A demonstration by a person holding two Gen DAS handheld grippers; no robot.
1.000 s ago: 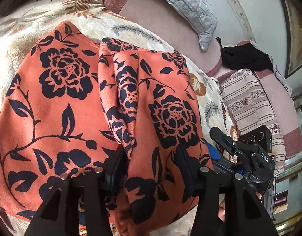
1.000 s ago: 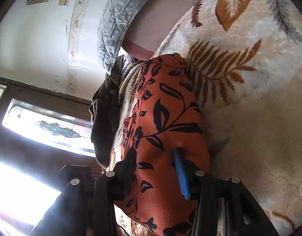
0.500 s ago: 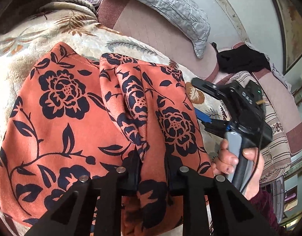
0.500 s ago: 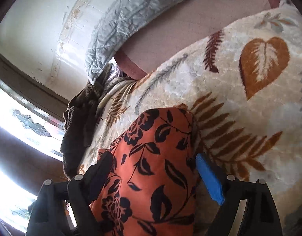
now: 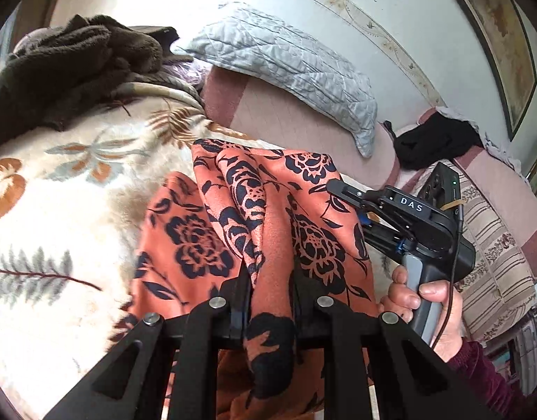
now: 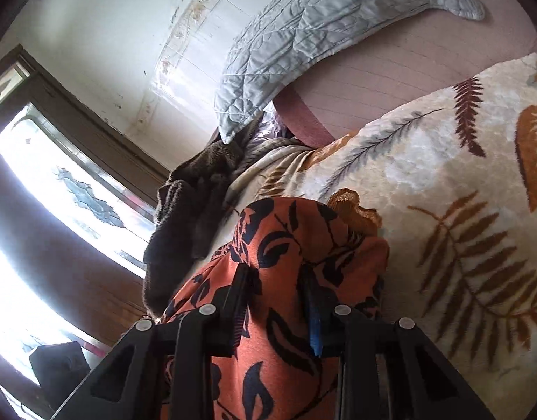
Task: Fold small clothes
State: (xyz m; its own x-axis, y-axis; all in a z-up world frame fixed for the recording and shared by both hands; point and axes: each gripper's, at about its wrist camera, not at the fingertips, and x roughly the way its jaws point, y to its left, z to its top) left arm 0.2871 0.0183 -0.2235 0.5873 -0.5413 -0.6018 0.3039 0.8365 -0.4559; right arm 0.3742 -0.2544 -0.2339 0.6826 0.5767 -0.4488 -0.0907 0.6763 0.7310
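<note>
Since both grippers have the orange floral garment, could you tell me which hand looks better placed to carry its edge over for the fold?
Probably left: the left gripper is pinching a bunched fold of the garment. The right gripper is closing on its outer edge.

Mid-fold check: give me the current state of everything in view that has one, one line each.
Orange floral garment: bunched, partly lifted off the leaf-print blanket.
Left gripper: shut on the garment.
Right gripper: closing, garment between its fingers.
Grey pillow: leaning on the wall.
Dark fleece: crumpled heap.
</note>
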